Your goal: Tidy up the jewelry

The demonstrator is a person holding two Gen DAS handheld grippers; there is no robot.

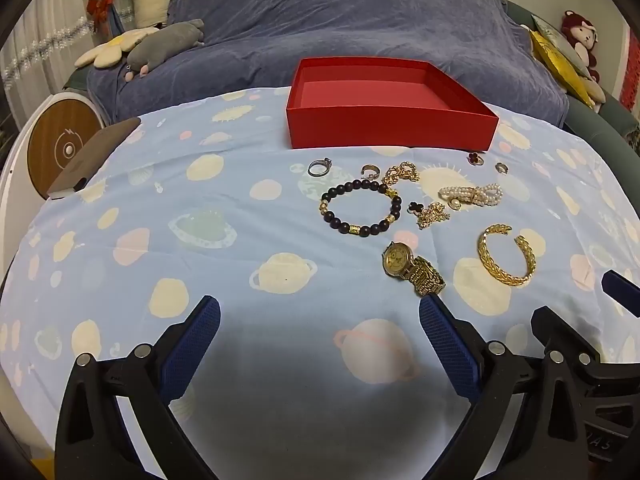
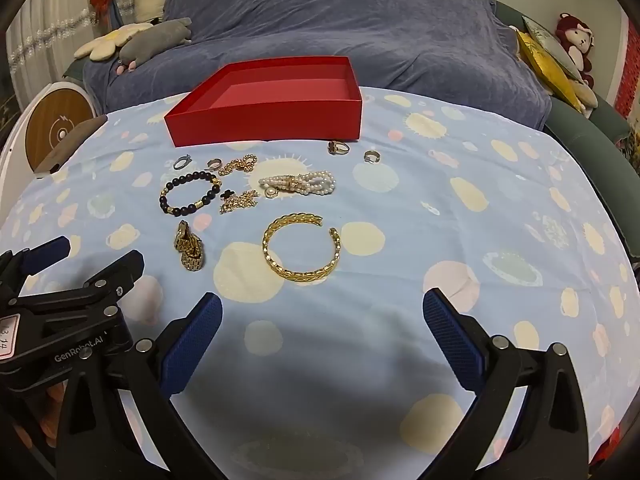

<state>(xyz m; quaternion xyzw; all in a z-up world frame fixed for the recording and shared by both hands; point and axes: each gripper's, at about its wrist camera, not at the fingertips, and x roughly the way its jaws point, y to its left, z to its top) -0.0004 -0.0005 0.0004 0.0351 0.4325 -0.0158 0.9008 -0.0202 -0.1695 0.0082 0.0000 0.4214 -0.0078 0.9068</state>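
Right, both grippers hang over the near edge of the blue planet-print tablecloth (image 1: 168,208), side by side, each tilted down toward the spread. The left gripper (image 1: 319,318) has its blue-padded fingers (image 1: 200,332) wide apart with only cloth between them. The right gripper (image 2: 322,316) is the same: fingers (image 2: 452,332) spread wide, gripping nothing.

At the far side of the cloth sits the red box (image 1: 390,124), open-topped, its inside bare. All the jewelry lies on the cloth in front of it. Just beside the box's front wall: a silver ring (image 1: 319,167), a small open gold ring (image 1: 370,170), a ring with a dark flower top (image 1: 476,158), and another small ring (image 1: 501,167) off to the right. Next row, the dark bead bracelet (image 1: 362,208) with gold spacers, touching a chunky gold chain (image 1: 402,174) at its upper right. Beside those, a clover-charm gold chain (image 1: 430,214) in a little heap, and the pearl bracelet (image 1: 474,197) just beyond it.

Nearest the grippers, the gold watch (image 1: 414,268) lies just ahead of the left gripper's right finger, and the open gold leaf bangle (image 2: 302,248) lies flat ahead of the right gripper, gap turned toward the box.

Behind the table, a sofa under a blue-grey throw (image 1: 340,16) and some plush toys (image 1: 160,48).
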